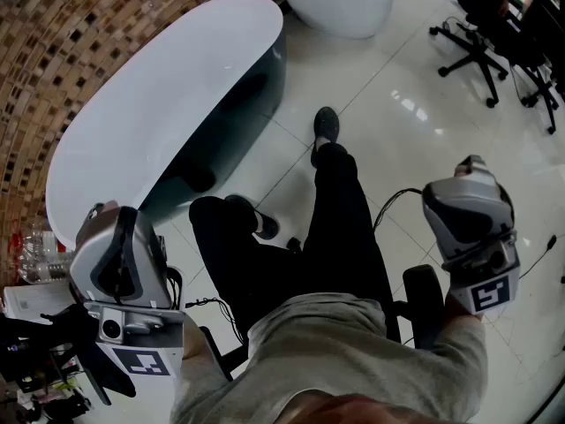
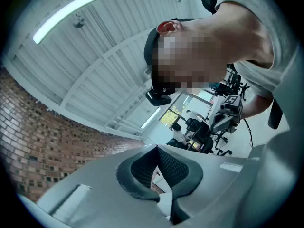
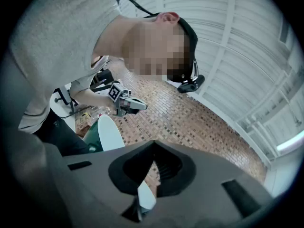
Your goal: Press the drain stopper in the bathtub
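The bathtub [image 1: 168, 95], white on top with dark grey-green sides, lies along the mosaic wall at the upper left of the head view; its rim [image 3: 108, 133] also shows in the right gripper view. No drain stopper can be made out. I hold my left gripper [image 1: 99, 215] low at the left, short of the tub's near end, and its jaws [image 2: 156, 147] are shut on nothing and aimed up at the ceiling. My right gripper [image 1: 472, 163] is far off the tub at the right, also shut and empty [image 3: 153, 145], pointing upward.
The person's legs and shoes [image 1: 325, 129] stand on the glossy tiled floor beside the tub. A second white fixture [image 1: 340, 3] sits at the back, office chairs [image 1: 477, 51] at the far right. Bottles and clutter [image 1: 35, 254] fill the lower left. A cable [image 1: 397, 201] trails over the floor.
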